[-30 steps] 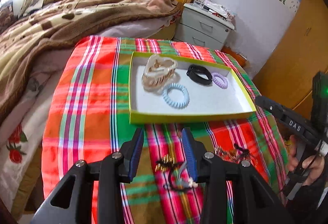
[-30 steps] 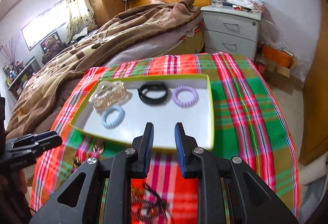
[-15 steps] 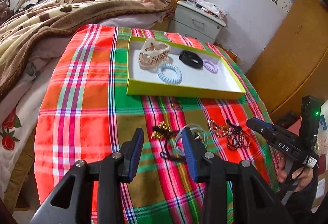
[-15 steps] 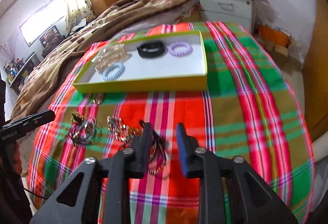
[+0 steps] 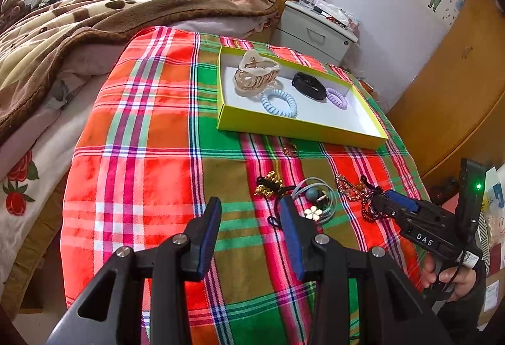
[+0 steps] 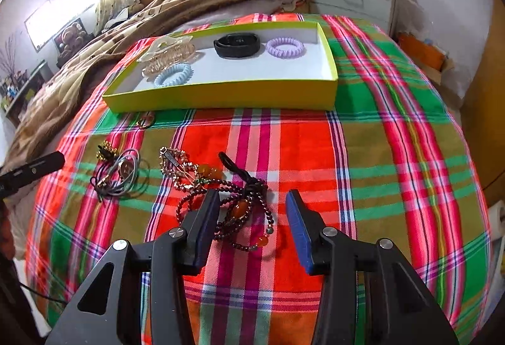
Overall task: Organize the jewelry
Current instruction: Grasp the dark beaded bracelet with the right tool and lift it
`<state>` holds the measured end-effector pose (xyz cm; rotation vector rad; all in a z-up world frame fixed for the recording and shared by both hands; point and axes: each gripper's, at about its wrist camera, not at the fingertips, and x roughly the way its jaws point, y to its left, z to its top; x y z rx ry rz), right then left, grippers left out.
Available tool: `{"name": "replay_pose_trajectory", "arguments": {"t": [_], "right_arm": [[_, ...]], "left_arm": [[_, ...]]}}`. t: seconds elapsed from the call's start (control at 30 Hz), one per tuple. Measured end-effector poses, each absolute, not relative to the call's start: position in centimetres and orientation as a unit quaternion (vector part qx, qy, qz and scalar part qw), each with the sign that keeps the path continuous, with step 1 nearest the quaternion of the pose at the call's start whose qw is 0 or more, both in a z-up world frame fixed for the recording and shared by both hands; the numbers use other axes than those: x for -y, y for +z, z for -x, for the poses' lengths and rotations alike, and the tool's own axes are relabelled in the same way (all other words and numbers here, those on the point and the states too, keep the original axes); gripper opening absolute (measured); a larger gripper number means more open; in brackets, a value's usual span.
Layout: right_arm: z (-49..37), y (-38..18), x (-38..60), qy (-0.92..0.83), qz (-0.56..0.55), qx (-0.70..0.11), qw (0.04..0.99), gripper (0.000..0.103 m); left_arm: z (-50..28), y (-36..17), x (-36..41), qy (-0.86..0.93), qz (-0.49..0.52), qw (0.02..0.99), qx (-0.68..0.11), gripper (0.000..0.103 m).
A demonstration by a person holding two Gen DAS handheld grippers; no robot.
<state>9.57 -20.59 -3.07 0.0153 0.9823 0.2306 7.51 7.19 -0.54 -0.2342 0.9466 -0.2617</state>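
dark bead strand lay right at the right gripper's spread fingertips; left gripper wide and empty.

from the left wrist view, the left gripper was seen wide apart with nothing between its fingers, above bare plaid cloth; the grey cord tangle lay just beside its right finger, and the yellow tray sat well beyond. from the right wrist view, the right gripper was held wide and empty, with the dark bead strand heaped between and just ahead of its fingers, spilling toward the left one. the heap's long axis was judged to run obliquely, from near-right to far-left, its black cord end pointing toward the tray. the right gripper was judged the nearer.
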Motion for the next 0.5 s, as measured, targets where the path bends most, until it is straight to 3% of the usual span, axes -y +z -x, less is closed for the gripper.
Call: {"name": "replay_pose_trajectory", "arguments": {"t": [0.03, 0.27, 0.5], "right_arm": [[-9.5, -3.1, 20.5, 0.112, -0.005, -0.471, 0.875, 0.044], [-9.5, -3.0, 20.8, 0.108, -0.002, -0.467, 0.878, 0.014], [-9.1, -2.6, 22.3, 0.11, -0.032, -0.452, 0.885, 0.008]], "left_arm": [[-7.5, -0.6, -7.3, -0.125, 0.113, 0.875, -0.454, 0.04], [-7.4, -0.7, -7.2, -0.122, 0.113, 0.874, -0.456, 0.04], [-7.3, -0.6, -7.0, -0.123, 0.109, 0.875, -0.456, 0.04]]}}
